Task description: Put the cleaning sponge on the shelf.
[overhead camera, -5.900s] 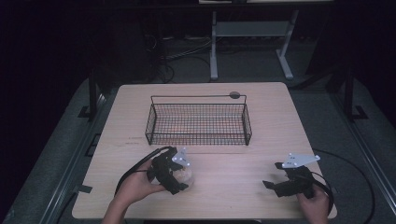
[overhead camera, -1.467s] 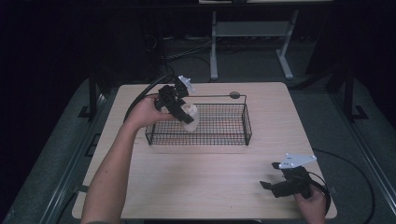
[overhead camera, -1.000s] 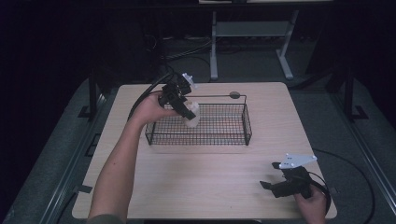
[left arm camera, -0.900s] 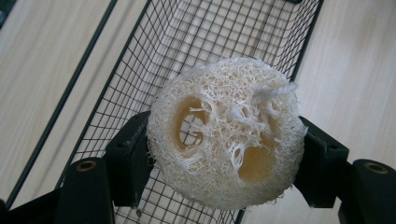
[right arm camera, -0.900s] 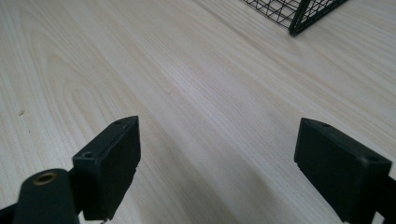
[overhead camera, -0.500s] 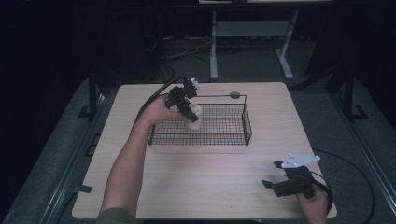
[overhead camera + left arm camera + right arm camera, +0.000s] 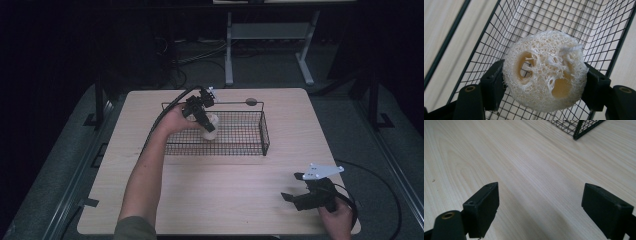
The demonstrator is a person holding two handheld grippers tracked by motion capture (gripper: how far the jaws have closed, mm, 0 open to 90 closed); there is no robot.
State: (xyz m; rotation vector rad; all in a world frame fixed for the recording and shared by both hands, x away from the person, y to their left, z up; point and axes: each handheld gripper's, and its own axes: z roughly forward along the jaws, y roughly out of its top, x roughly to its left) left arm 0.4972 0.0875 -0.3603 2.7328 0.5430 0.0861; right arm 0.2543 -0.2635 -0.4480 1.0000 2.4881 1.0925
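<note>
A cream loofah sponge (image 7: 544, 71) with round holes sits between my left gripper's (image 7: 544, 82) two black jaws, which are shut on it. In the high view that left gripper (image 7: 202, 117) holds the loofah sponge (image 7: 210, 126) over the left half of the black wire basket (image 7: 250, 142), about level with its rim. My right gripper (image 7: 296, 198) rests low at the table's near right corner. In its own view the right gripper (image 7: 549, 202) is open, nothing but bare wood between the jaws.
The basket stands across the far middle of the light wooden table (image 7: 220, 190). A small dark round object (image 7: 251, 102) lies behind the basket's far rim. A basket corner (image 7: 576, 127) shows at the top of the right gripper view. Cables trail on the floor beyond.
The left gripper has carried the loofah from the near left of the table up over the basket, then a little rightward and downward over it. The right gripper has stayed put.
</note>
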